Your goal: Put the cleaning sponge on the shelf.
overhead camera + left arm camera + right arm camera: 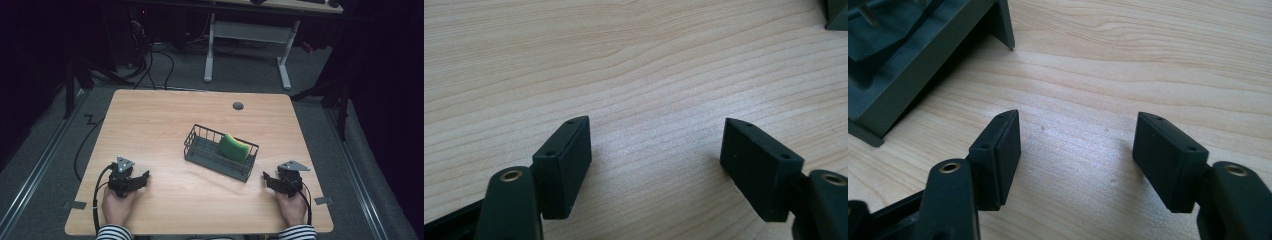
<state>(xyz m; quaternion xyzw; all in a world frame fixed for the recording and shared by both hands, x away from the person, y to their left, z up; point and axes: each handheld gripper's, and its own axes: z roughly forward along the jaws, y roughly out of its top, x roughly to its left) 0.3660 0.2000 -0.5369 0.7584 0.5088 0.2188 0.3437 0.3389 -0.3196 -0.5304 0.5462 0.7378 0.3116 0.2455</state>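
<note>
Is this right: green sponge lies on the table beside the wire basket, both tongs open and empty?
Not quite. The green sponge sits inside the wire basket, at its right end, as the high view shows. The rest holds: left tongs and right tongs are open and empty over the table.

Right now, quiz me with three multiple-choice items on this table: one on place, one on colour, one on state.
1. Where is the sponge?
A. in the basket
B. on the floor
C. in the left claw

2. What colour is the sponge's top?
A. red
B. green
C. white

3. How is the right claw?
A. shut on the sponge
B. shut on the basket
C. open

Answers: 1 A, it leans inside the wire walls; 2 B, green over a yellow edge; 3 C, bare table shows between its pads.
</note>
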